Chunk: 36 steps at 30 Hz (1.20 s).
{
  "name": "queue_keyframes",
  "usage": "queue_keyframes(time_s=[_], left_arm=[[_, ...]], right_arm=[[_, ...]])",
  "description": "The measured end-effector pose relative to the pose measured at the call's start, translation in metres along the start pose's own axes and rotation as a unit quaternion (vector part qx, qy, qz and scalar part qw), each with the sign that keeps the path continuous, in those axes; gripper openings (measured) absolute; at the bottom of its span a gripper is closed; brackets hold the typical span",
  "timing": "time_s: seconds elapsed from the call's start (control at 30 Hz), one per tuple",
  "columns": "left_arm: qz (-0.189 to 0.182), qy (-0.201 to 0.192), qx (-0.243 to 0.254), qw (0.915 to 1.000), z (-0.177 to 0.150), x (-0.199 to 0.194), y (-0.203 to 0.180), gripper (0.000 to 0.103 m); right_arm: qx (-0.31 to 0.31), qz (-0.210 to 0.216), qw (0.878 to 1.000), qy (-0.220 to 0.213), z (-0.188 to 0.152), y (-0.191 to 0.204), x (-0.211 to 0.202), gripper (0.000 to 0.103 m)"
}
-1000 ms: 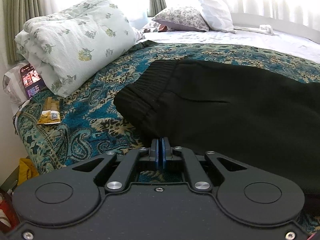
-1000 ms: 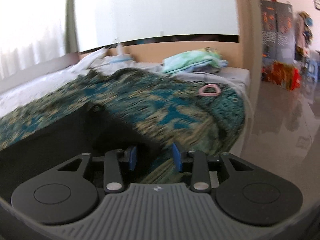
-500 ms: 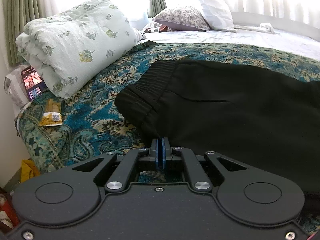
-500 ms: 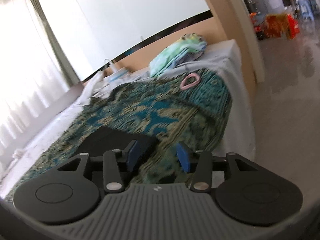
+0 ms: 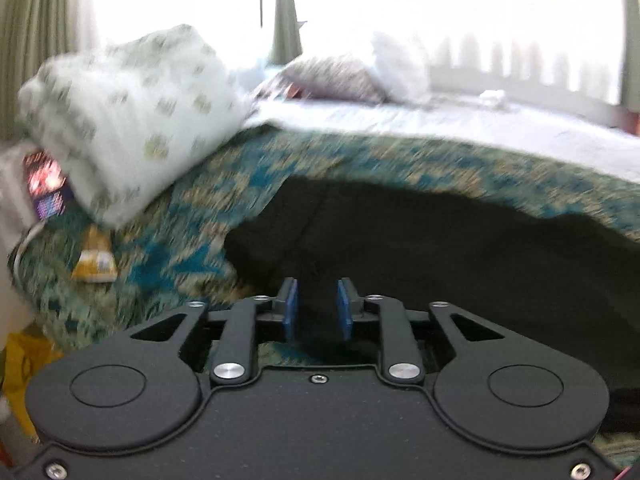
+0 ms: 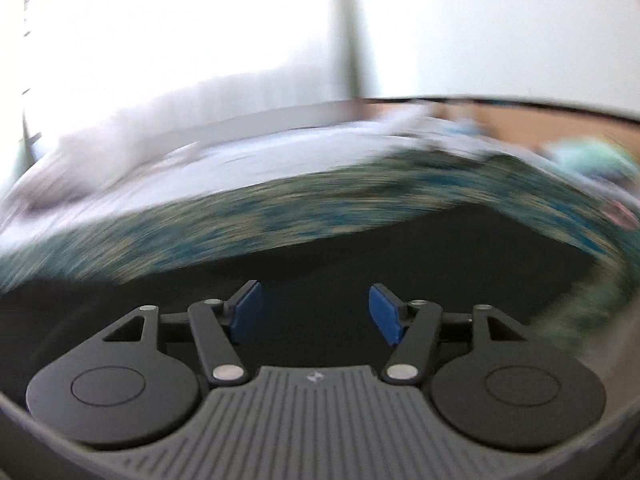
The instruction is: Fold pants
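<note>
The black pants (image 5: 440, 248) lie flat on a teal patterned bedspread (image 5: 192, 248), with the waistband end toward the left. My left gripper (image 5: 316, 310) is open a little, its blue pads (image 5: 289, 312) just above the near edge of the pants, holding nothing. In the right wrist view the pants (image 6: 360, 264) fill the lower middle. My right gripper (image 6: 316, 312) is wide open and empty above the black cloth. Both views are blurred by motion.
A folded floral quilt (image 5: 128, 116) sits at the left, with a phone (image 5: 46, 184) and a yellow packet (image 5: 94, 262) beside it. Pillows (image 5: 360, 76) lie at the back. A white sheet (image 6: 240, 156) covers the far bed. A green cloth pile (image 6: 592, 160) sits at the right.
My left gripper has opened and let go of the pants' edge. My right gripper has swung back from the bed's foot over the pants and opened wider.
</note>
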<state>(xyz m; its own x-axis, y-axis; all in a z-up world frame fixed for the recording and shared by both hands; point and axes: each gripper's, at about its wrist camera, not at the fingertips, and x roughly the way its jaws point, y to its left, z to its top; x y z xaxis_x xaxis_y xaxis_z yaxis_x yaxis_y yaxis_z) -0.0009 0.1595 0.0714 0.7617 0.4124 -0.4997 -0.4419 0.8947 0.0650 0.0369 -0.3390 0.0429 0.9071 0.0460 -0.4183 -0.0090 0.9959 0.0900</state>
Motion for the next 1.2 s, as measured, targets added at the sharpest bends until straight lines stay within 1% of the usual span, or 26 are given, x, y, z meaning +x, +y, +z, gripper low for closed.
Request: queue_keyframes(time_s=[0.07, 0.1, 0.17, 0.23, 0.27, 0.3, 0.37, 0.47, 0.5, 0.53, 0.6, 0.63, 0.67, 0.7, 0.73, 0.77, 0.83, 0.9, 0.93, 1.0, 1.03, 1.07, 1.1, 1.13, 1.17, 1.2], left_arm=[[-0.042, -0.011, 0.02, 0.9988, 0.003, -0.012, -0.009, 0.033], [-0.064, -0.012, 0.032, 0.9974, 0.003, -0.017, -0.015, 0.038], [-0.117, -0.012, 0.065, 0.9909, 0.001, -0.026, -0.029, 0.039], [-0.165, -0.011, 0.097, 0.9815, -0.004, -0.033, -0.044, 0.044], [-0.192, -0.01, 0.114, 0.9746, -0.008, -0.036, -0.052, 0.046], [-0.211, -0.009, 0.127, 0.9691, -0.011, -0.037, -0.059, 0.047], [-0.249, -0.004, 0.166, 0.9541, -0.019, -0.037, -0.077, 0.05], [-0.284, -0.004, 0.219, 0.9335, -0.035, -0.036, -0.105, 0.054], [-0.293, -0.006, 0.233, 0.9273, -0.039, -0.034, -0.113, 0.056], [-0.299, -0.008, 0.244, 0.9228, -0.044, -0.033, -0.122, 0.058], [-0.309, -0.016, 0.256, 0.9157, -0.049, -0.03, -0.13, 0.058], [-0.317, -0.02, 0.263, 0.9111, -0.051, -0.03, -0.134, 0.058], [-0.323, -0.021, 0.269, 0.9072, -0.053, -0.028, -0.137, 0.057], [-0.329, -0.017, 0.272, 0.904, -0.054, -0.026, -0.139, 0.044], [-0.338, -0.006, 0.272, 0.9009, -0.056, -0.025, -0.142, 0.016], [-0.345, 0.009, 0.267, 0.8995, -0.057, -0.024, -0.142, 0.003], [-0.354, 0.019, 0.253, 0.9002, -0.057, -0.027, -0.136, 0.002], [-0.36, 0.021, 0.253, 0.8981, -0.057, -0.032, -0.128, 0.002], [-0.358, 0.023, 0.252, 0.899, -0.059, -0.033, -0.125, 0.002], [-0.351, 0.024, 0.24, 0.9049, -0.061, -0.033, -0.118, 0.004], [-0.345, 0.026, 0.228, 0.9103, -0.06, -0.033, -0.112, 0.006], [-0.341, 0.03, 0.213, 0.9152, -0.056, -0.032, -0.107, 0.009], [-0.337, 0.032, 0.193, 0.921, -0.052, -0.032, -0.1, 0.01], [-0.336, 0.034, 0.175, 0.925, -0.047, -0.031, -0.092, 0.015], [-0.331, 0.034, 0.151, 0.9309, -0.041, -0.03, -0.081, 0.027], [-0.322, 0.031, 0.125, 0.9381, -0.034, -0.028, -0.068, 0.036]], right_arm=[[-0.055, 0.06, 0.997, 0.007, -0.002, 0.042, -0.003, 0.075], [-0.086, 0.094, 0.992, 0.013, -0.005, 0.064, -0.005, 0.075], [-0.135, 0.145, 0.98, 0.029, -0.012, 0.097, -0.009, 0.076], [-0.178, 0.176, 0.967, 0.043, -0.02, 0.123, -0.013, 0.076], [-0.2, 0.182, 0.961, 0.048, -0.025, 0.134, -0.014, 0.076], [-0.22, 0.184, 0.957, 0.054, -0.03, 0.144, -0.013, 0.076], [-0.248, 0.182, 0.949, 0.063, -0.038, 0.161, -0.013, 0.076], [-0.276, 0.162, 0.946, 0.051, -0.046, 0.176, -0.011, 0.076], [-0.279, 0.156, 0.946, 0.048, -0.048, 0.178, -0.009, 0.074], [-0.277, 0.154, 0.947, 0.047, -0.049, 0.178, -0.008, 0.07], [-0.267, 0.156, 0.95, 0.051, -0.049, 0.181, -0.001, 0.056], [-0.265, 0.158, 0.95, 0.053, -0.051, 0.177, -0.003, 0.038], [-0.264, 0.159, 0.95, 0.053, -0.052, 0.179, -0.003, 0.027], [-0.266, 0.158, 0.95, 0.05, -0.053, 0.18, -0.004, 0.02], [-0.269, 0.157, 0.949, 0.048, -0.053, 0.18, -0.004, 0.011], [-0.274, 0.152, 0.949, 0.043, -0.055, 0.182, -0.008, 0.008], [-0.277, 0.147, 0.949, 0.034, -0.057, 0.184, -0.014, 0.005], [-0.274, 0.148, 0.95, 0.032, -0.058, 0.184, -0.024, 0.005], [-0.28, 0.151, 0.947, 0.04, -0.061, 0.184, -0.027, 0.005], [-0.295, 0.143, 0.944, 0.046, -0.07, 0.185, -0.026, 0.005], [-0.303, 0.139, 0.942, 0.04, -0.074, 0.186, -0.027, 0.006], [-0.308, 0.135, 0.941, 0.034, -0.074, 0.188, -0.028, 0.011], [-0.309, 0.138, 0.94, 0.034, -0.073, 0.189, -0.029, 0.014], [-0.305, 0.145, 0.941, 0.034, -0.071, 0.188, -0.031, 0.017], [-0.298, 0.152, 0.942, 0.033, -0.068, 0.186, -0.033, 0.036], [-0.291, 0.161, 0.942, 0.036, -0.064, 0.184, -0.034, 0.039]])
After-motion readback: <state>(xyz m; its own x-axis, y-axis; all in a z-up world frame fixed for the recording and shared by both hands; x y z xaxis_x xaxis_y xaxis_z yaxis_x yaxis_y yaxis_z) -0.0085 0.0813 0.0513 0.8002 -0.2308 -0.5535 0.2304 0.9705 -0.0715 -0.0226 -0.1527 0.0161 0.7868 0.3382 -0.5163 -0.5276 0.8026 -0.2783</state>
